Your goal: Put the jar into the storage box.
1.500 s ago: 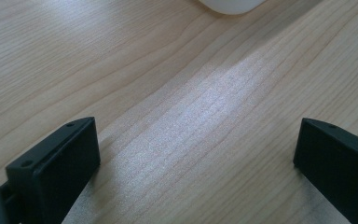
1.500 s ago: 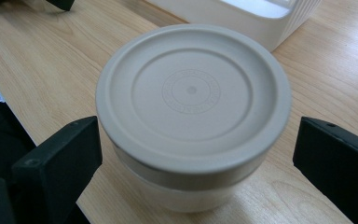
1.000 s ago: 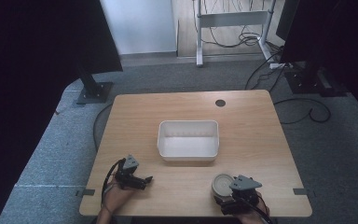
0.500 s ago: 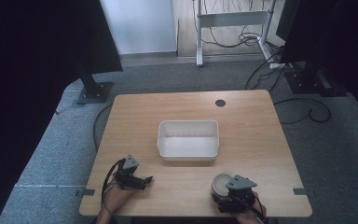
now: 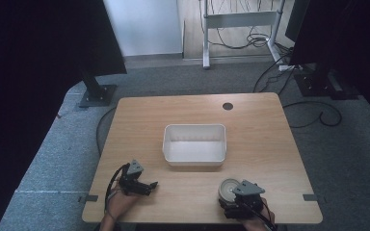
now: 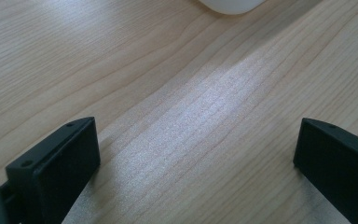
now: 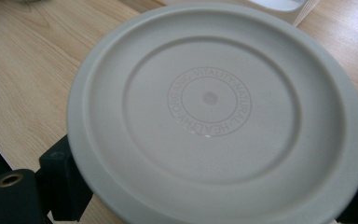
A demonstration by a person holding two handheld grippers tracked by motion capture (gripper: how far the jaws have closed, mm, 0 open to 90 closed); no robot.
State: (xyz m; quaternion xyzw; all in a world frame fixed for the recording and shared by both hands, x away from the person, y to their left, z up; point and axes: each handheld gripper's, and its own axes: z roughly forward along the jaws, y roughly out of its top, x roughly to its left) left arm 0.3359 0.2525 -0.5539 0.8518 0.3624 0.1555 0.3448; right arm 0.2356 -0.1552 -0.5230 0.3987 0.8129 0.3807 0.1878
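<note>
The lid (image 7: 214,116) is round and pale grey, and it lies between the jaws of the right tool (image 5: 238,199) at the near right edge of the bench (image 5: 260,130). The right gripper view shows its ringed top with small raised letters in the middle, and a black jaw at each side of its rim; whether the jaws press on the rim I cannot tell. The high view shows what that close view does not: the lid is just beside a hand, and one white tub (image 5: 194,144) stands in the middle of the bench, well apart from the left tool (image 5: 147,185). The left gripper view shows its jaws wide apart over bare wood, with a corner of the tub (image 6: 230,4) at the top edge. Counted: one lid, one tub, two tools.
</note>
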